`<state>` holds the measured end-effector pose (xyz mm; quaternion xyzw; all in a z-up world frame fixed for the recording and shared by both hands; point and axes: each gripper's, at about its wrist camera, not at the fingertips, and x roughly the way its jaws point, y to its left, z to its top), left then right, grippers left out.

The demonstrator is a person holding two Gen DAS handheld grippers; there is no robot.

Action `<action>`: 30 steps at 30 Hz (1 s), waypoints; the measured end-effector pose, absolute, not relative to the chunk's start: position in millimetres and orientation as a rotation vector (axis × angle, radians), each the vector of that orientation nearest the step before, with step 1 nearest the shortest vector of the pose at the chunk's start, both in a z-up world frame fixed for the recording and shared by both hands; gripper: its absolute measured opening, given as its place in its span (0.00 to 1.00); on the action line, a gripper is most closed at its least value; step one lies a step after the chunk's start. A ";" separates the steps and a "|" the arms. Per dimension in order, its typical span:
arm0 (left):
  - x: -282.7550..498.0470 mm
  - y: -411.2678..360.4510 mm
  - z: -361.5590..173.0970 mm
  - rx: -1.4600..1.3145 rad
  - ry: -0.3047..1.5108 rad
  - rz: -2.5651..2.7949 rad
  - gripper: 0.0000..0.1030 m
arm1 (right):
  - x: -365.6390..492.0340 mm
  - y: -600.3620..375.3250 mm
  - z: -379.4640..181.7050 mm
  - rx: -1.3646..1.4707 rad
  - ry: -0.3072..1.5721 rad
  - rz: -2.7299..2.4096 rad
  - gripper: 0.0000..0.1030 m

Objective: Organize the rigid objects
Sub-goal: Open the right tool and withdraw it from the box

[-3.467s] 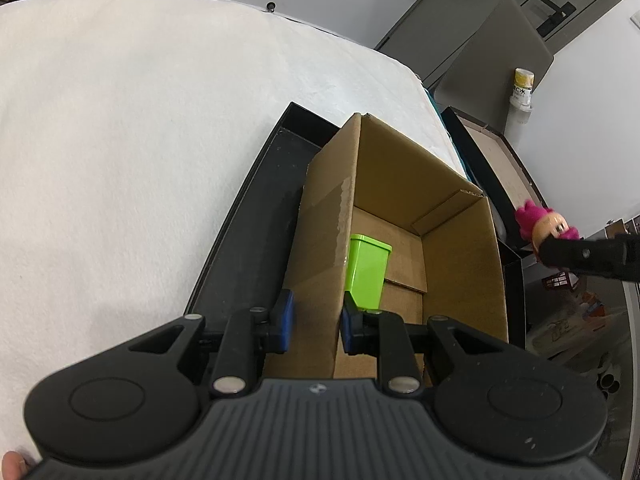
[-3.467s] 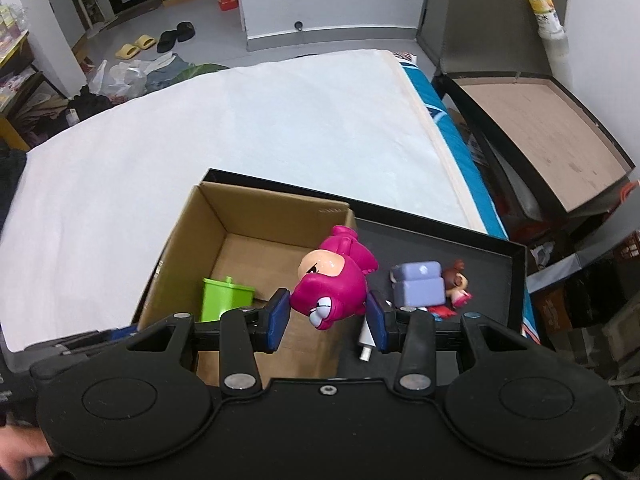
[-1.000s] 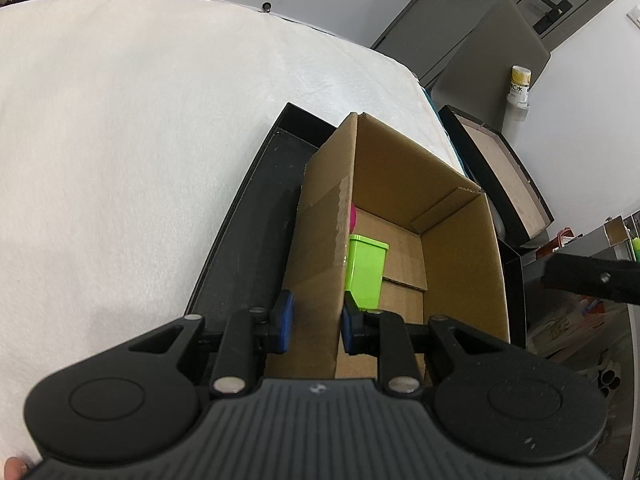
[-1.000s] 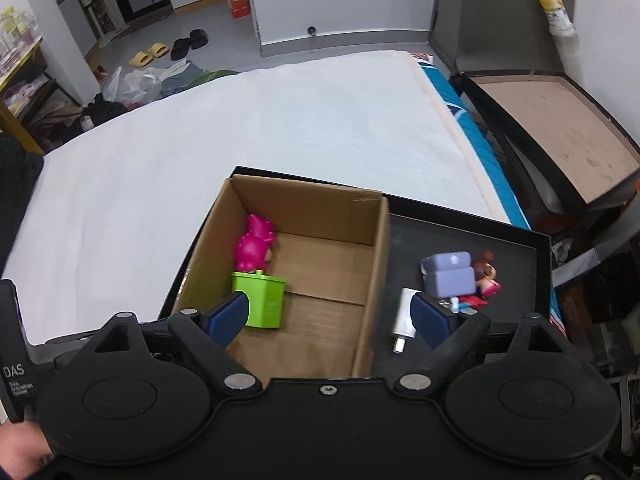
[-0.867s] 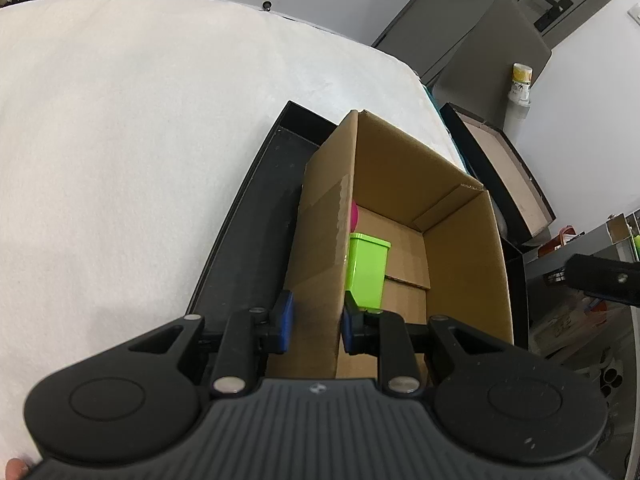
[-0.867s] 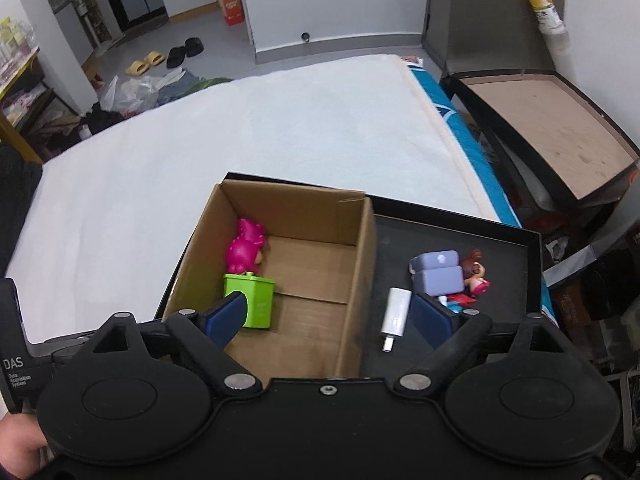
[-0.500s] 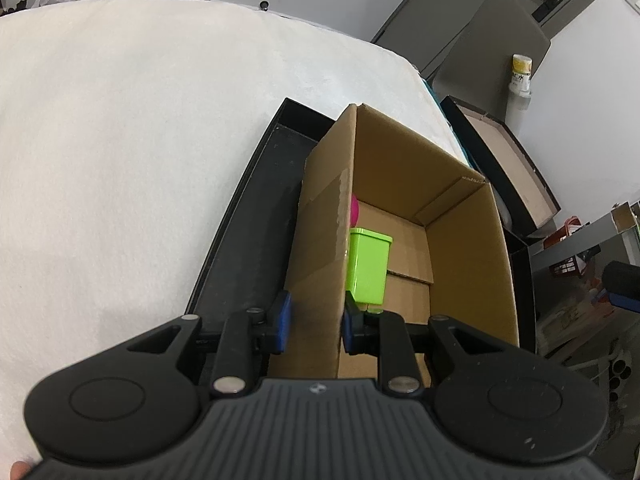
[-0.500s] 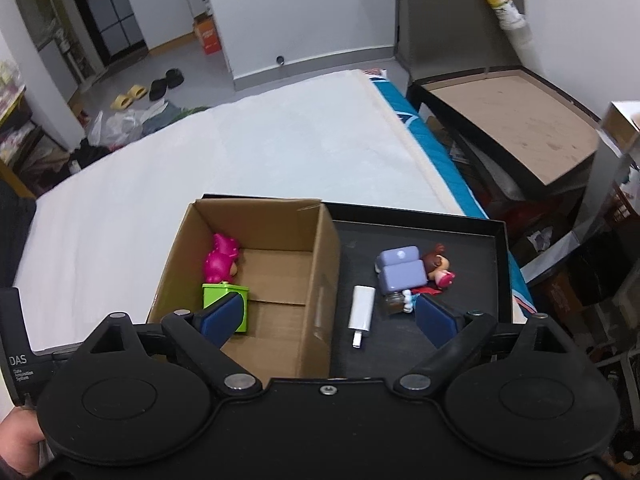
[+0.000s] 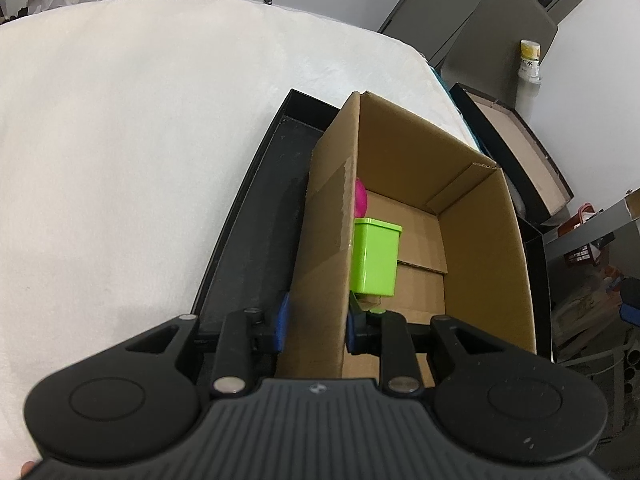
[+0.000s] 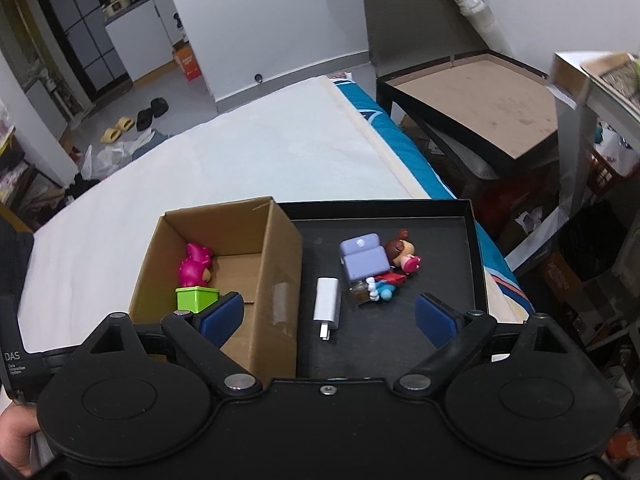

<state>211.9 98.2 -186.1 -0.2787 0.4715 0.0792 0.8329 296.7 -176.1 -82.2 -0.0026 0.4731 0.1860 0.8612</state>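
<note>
An open cardboard box point(image 9: 480, 240) stands in a black tray point(image 9: 260, 216) on the white bed. Inside it are a green container point(image 9: 376, 260) and, behind that, a pink figure point(image 9: 360, 200). My left gripper point(image 9: 316, 320) has the box's near left wall between its blue pads; the jaws are opening slightly but the pads still touch the cardboard. My right gripper point(image 10: 329, 315) hangs open above the tray point(image 10: 440, 240), right of the box point(image 10: 280, 264). Below it lie a white charger point(image 10: 328, 304), a purple block point(image 10: 364, 260) and a small brown-haired doll point(image 10: 402, 252).
The white bed sheet point(image 10: 260, 152) stretches behind and left of the tray. A black box lid with a brown inside point(image 10: 480, 108) sits off the bed at the right, with cluttered shelves beyond. A hand point(image 10: 16, 436) grips the left tool at the lower left.
The right gripper let go of the pink figure, which now lies in the box, opened wide and moved right from over the box to over the tray. The left gripper stayed on the box wall.
</note>
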 end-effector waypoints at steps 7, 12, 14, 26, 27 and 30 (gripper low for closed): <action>212.1 95.6 -186.8 -0.566 1.004 0.172 0.24 | 294.1 -195.4 -103.1 0.100 0.980 0.362 0.90; 211.8 93.5 -187.0 -0.553 0.998 0.178 0.22 | 289.1 -201.5 -122.6 0.133 0.984 0.360 0.90; 211.0 93.8 -186.7 -0.555 0.997 0.181 0.22 | 287.9 -204.5 -128.7 0.150 0.980 0.360 0.90; 210.0 94.8 -185.1 -0.557 0.992 0.203 0.21 | 281.4 -218.3 -154.2 0.195 0.924 0.319 0.87; 210.6 95.5 -184.9 -0.560 0.992 0.208 0.21 | 282.4 -218.3 -156.5 0.192 0.923 0.316 0.87; 212.8 96.3 -183.8 -0.557 0.989 0.223 0.21 | 285.3 -217.7 -165.4 0.180 0.928 0.306 0.87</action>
